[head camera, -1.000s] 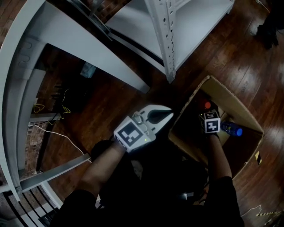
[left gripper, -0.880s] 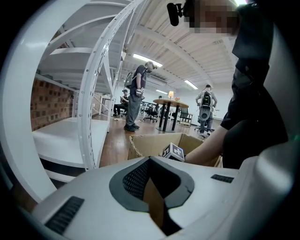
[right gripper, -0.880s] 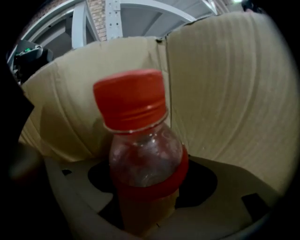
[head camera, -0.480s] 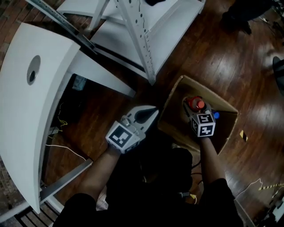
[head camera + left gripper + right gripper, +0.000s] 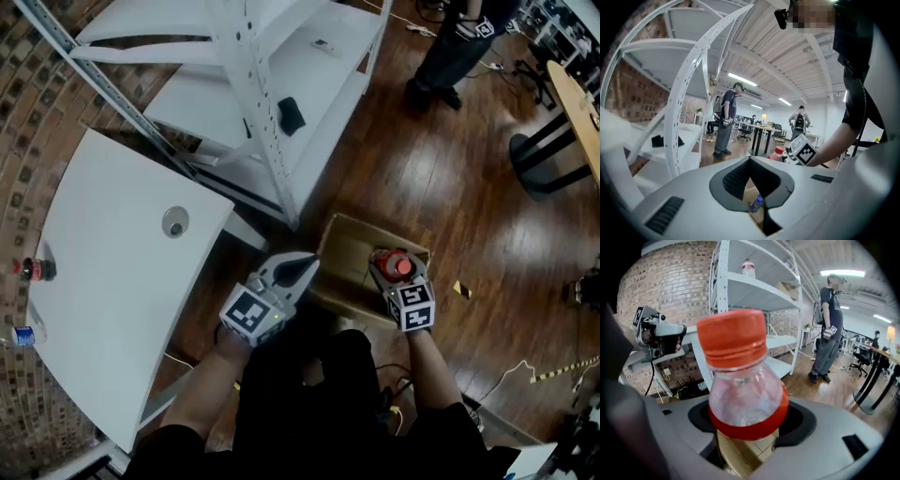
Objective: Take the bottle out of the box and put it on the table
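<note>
The right hand-held gripper point(image 5: 394, 268) holds the red-capped bottle point(image 5: 740, 394) over the box point(image 5: 343, 246); the left hand-held gripper point(image 5: 306, 263) is closed, empty.

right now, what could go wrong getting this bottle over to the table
1. The right gripper holds the bottle by its smooth, round body, so it may slip or swivel.
2. The table lies past the left gripper, which the bottle might bump on the way across.
3. The table has a hole; set down on it, the bottle could tip.
</note>
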Tool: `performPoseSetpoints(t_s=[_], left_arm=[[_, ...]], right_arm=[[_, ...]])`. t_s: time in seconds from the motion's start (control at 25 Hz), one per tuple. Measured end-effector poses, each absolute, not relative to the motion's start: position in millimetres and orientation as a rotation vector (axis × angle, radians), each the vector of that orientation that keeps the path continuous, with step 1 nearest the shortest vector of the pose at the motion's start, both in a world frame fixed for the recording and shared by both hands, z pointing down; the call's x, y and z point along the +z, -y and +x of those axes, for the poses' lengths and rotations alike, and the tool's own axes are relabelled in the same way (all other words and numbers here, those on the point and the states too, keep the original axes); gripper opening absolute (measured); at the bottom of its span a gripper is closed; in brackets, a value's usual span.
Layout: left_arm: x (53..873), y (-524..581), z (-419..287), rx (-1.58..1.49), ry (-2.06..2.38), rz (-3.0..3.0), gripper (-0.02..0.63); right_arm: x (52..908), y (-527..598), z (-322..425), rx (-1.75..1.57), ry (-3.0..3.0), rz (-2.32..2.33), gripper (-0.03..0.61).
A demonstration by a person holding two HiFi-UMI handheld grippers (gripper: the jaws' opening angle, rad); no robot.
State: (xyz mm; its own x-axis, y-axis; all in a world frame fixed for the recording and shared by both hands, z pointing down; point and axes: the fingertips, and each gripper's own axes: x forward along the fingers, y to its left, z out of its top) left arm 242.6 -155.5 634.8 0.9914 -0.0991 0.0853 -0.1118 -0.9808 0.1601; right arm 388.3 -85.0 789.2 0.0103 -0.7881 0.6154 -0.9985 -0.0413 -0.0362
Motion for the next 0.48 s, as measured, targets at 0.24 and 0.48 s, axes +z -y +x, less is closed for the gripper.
performPoseSetpoints(t_s=[0.24,0.48], left_arm=[[509,152,214,0.066,0.242,2.927,0.004],[390,145,170,-0.022,0.331,2.987,0.003]], right_arm=[[641,66,384,0.642,1.902,1.905,0.325],[512,51,363,0.569,1.975,1.932,0.325]])
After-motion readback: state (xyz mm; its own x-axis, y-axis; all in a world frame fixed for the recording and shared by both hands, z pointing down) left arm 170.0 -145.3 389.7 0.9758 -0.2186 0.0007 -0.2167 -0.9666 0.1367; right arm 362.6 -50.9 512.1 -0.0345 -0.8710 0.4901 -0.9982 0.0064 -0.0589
